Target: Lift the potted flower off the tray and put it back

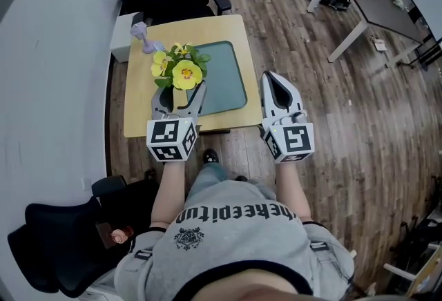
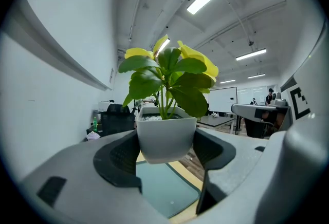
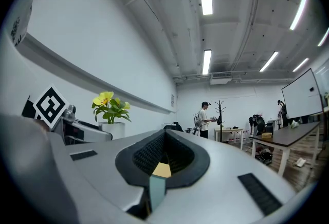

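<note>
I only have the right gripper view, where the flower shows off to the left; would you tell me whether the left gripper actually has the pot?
Observer: Yes, the left gripper is shut on the white pot, one jaw on each side.
Operator: Is it resting on the tray?
Observer: No, its base hangs above the green tray.
Operator: And my gripper?
Observer: The right gripper shows just beyond the table's right edge in the head view.

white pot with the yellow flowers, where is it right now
The white pot with yellow flowers hangs in the jaws of the left gripper, above the teal tray on the wooden table, left of centre in the head view.
</note>
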Available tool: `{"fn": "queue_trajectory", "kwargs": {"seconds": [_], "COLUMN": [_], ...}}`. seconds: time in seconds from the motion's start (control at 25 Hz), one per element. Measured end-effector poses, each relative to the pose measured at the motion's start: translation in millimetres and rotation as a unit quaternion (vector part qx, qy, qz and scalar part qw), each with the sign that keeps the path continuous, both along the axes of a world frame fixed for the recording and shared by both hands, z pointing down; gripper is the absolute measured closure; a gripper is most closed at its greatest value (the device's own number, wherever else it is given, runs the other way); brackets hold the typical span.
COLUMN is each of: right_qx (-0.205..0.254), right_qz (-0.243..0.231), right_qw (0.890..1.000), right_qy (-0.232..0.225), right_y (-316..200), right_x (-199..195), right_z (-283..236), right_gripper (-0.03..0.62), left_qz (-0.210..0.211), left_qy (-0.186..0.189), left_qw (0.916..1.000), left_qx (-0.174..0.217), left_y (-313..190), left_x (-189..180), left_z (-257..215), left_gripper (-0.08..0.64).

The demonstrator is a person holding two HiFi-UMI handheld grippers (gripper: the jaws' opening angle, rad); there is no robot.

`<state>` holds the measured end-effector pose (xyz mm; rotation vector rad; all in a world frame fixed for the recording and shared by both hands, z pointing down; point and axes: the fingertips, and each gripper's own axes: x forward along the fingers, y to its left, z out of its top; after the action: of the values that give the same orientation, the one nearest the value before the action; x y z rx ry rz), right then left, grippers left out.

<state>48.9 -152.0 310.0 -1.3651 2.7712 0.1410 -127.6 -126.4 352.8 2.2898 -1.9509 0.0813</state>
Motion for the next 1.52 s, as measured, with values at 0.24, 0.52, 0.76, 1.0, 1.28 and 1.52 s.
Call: {"fn": "queue_trajectory", "kwargs": {"seconds": [0.24, 0.52, 0.76, 1.0, 1.28, 1.52], "right_qx": [0.011, 0.019, 0.022, 0.023, 0.024, 0.022], "right_qz": [0.003, 0.002, -0.006, -0.008, -0.009, -0.002], "right_qw": [1.0, 1.0, 1.0, 1.0, 1.0, 1.0], "right_qy": [-0.006, -0.011, -0.012, -0.008, -0.004, 0.0], "right_y": [14, 23, 34, 34, 23, 10], "right_x": [15, 24, 24, 16, 2, -4], "right_z": [-6, -15, -15, -14, -15, -13], "right_gripper": [0.589, 0.589, 0.589, 0.589, 0.589, 0.589], "left_qz": [-0.005, -0.008, -0.007, -0.004, 0.007, 0.019], "left_qy": [0.002, 0.007, 0.01, 0.01, 0.015, 0.015], "left_qw": [0.9997, 0.9992, 0.9991, 0.9992, 0.999, 0.999], "left_qx": [0.023, 0.037, 0.042, 0.038, 0.041, 0.039], "left_y": [17, 30, 41, 37, 22, 0], "left_x": [10, 18, 21, 16, 9, 4], "left_z": [-17, -33, -35, -31, -27, -22], "left_gripper": [0.23, 0.23, 0.23, 0.23, 0.23, 0.23]}}
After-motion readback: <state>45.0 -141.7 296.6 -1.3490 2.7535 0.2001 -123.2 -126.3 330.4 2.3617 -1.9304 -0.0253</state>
